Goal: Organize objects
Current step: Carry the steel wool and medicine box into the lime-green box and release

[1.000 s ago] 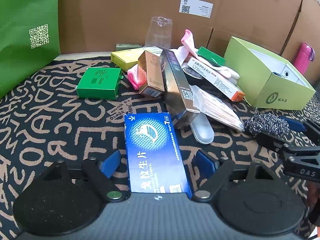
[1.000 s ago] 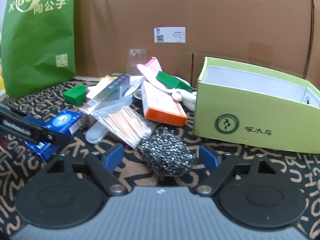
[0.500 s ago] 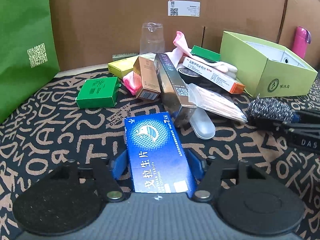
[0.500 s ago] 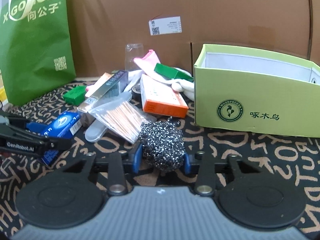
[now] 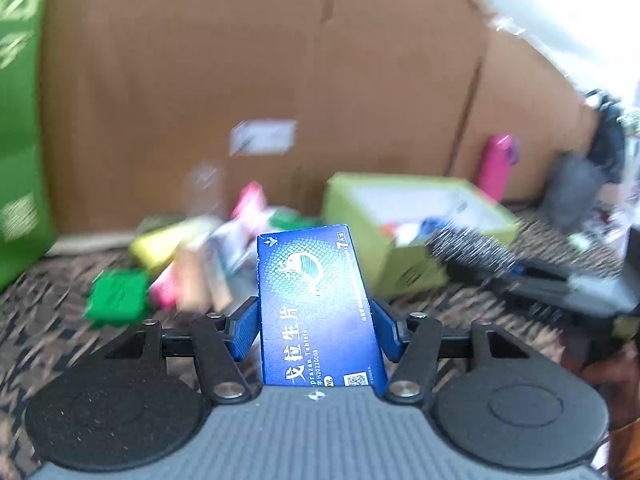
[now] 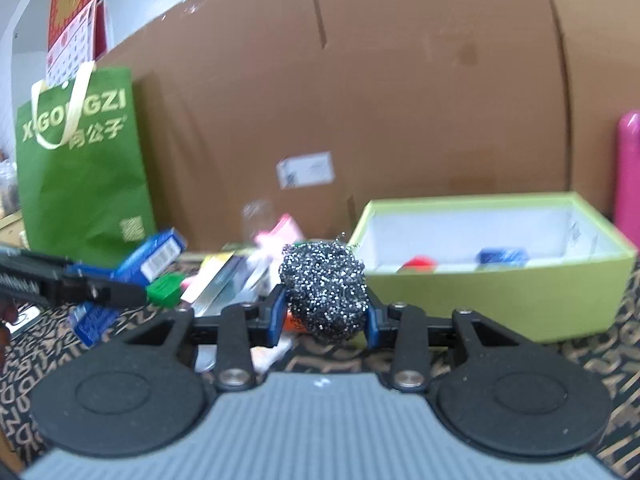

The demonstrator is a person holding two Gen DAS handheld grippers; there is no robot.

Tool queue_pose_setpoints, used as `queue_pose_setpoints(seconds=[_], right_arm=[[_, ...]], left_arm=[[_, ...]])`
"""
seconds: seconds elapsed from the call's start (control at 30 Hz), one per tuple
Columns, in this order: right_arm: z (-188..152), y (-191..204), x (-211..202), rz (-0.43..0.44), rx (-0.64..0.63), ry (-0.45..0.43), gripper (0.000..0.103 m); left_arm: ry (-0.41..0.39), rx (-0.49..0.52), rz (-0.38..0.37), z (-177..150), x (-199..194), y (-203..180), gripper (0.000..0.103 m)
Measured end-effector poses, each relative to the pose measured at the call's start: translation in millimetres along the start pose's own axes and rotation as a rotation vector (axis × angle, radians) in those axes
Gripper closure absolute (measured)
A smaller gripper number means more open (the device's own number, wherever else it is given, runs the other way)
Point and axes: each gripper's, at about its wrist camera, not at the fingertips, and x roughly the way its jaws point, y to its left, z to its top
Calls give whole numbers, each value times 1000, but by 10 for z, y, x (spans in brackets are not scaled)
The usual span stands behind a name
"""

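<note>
My left gripper [image 5: 316, 316] is shut on a blue medicine box [image 5: 316, 300] and holds it lifted above the patterned cloth. The box also shows in the right wrist view [image 6: 154, 258], held by the left gripper at the left. My right gripper [image 6: 325, 316] is shut on a steel wool scourer [image 6: 325, 286], raised off the cloth. The scourer shows blurred in the left wrist view [image 5: 468, 250]. A lime-green open box [image 6: 480, 296] stands to the right, with a red item [image 6: 418, 262] and a blue item [image 6: 502, 256] inside.
A pile of small boxes and packets [image 5: 192, 264] lies on the cloth, with a green box [image 5: 118, 296] at its left. A green bag [image 6: 84, 184] stands at the back left. A cardboard wall [image 6: 400, 100] runs behind. A pink bottle [image 6: 628, 176] stands far right.
Both grippers have lifted their loads off the cloth: the blue box and the scourer are now raised, and both views tilt up toward the green box.
</note>
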Motion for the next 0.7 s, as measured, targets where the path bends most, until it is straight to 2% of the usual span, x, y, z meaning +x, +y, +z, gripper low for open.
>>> queue_pose_setpoints(seconds=[0.13, 0.3, 0.47, 0.7], right_arm=[[154, -196, -58, -78, -20, -48, 66], [327, -515, -31, -215, -61, -78, 65], [457, -973, 175, -321, -42, -77, 65], [415, -1469, 569, -348, -3, -36, 65]], left_arm=[[-45, 29, -78, 312, 252, -254, 41], [-31, 27, -168, 693, 799, -560, 41], [3, 64, -142, 874, 1489, -796, 41], [98, 84, -138, 835, 2265, -943, 41]])
